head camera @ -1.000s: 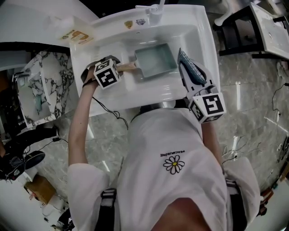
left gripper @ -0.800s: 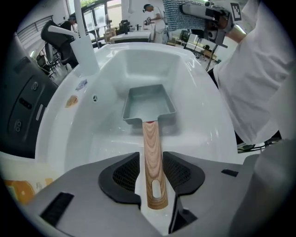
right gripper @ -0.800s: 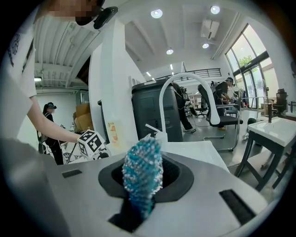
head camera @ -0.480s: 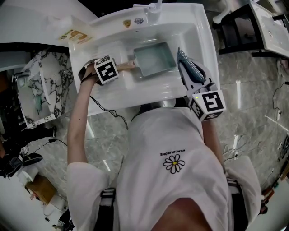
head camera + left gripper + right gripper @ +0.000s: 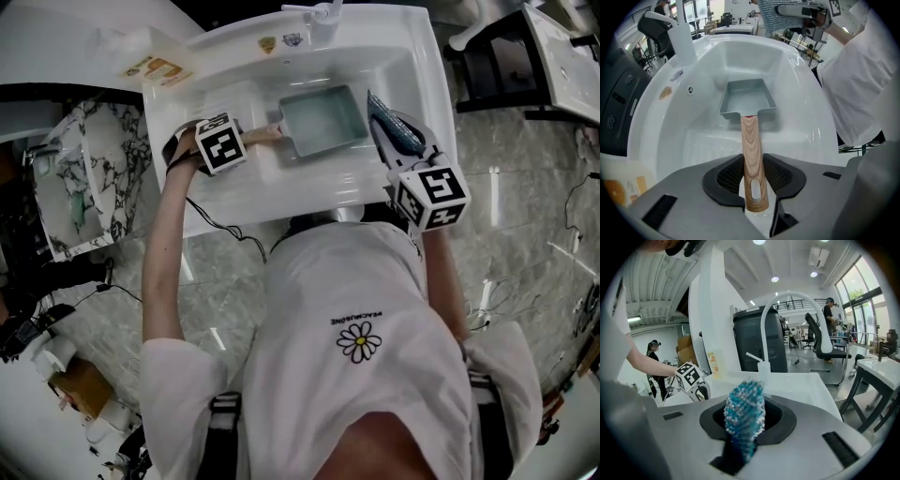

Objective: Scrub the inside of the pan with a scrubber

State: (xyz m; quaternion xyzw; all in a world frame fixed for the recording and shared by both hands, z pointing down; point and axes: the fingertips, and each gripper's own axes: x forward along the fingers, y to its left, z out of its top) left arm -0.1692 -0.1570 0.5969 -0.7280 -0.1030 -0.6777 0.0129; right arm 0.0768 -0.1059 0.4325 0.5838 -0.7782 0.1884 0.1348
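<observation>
Since a second ago the left gripper (image 5: 753, 183) edged forward; its jaws are closing on the end of the wooden handle (image 5: 751, 140), so the pan (image 5: 323, 122), in the sink (image 5: 405, 66), may swivel under scrubbing. Right gripper (image 5: 740, 437) clamps the scrubber (image 5: 744, 411) just beside the pan. Shirt print (image 5: 359, 321) and sink stickers (image 5: 267, 44): unreadable.

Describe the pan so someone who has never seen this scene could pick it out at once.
Find the white sink in front of the person. The pan lies in its basin: shallow, rectangular, grey-green, with a wooden handle, unlike the sparkly blue scrubber nearby.
</observation>
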